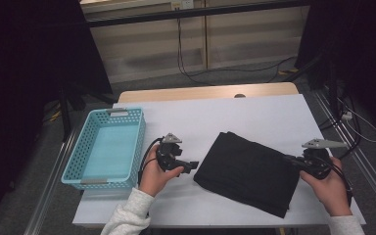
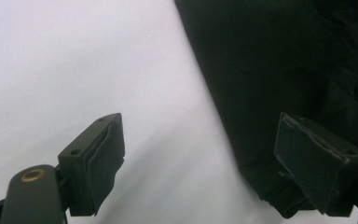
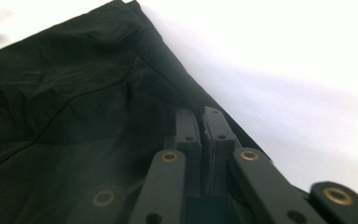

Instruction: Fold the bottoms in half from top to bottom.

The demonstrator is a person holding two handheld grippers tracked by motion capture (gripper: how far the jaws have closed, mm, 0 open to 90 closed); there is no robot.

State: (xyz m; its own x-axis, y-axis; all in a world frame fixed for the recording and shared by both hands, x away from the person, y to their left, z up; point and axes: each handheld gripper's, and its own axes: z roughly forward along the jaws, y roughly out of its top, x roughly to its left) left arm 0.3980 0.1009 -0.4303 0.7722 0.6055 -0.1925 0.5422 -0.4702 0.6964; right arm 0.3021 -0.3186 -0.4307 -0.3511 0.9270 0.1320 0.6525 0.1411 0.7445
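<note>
We see a folded black fabric garment (image 1: 248,171) lying flat on the white-covered surface (image 1: 254,115), right of centre, its long edges running slantwise. Our right hand-held gripper (image 1: 290,159) has its jaws pressed together at the cloth's right edge, and in the right gripper view the pads (image 3: 204,140) meet right at the hem, so we judge it pinches a thin layer of that fabric (image 3: 74,116). Our left hand-held gripper (image 1: 192,165) stands with jaws spread wide just beside the near left corner, nothing between them but bare surface and the cloth's edge (image 2: 270,93). The cloth looks soft, light and limp; it will sag and unfold if lifted at one point, so we would take hold at two corners along one edge, pinching all layers together. The light-blue perforated plastic basket (image 1: 78,152) at the left, well apart from the cloth, holds nothing
</note>
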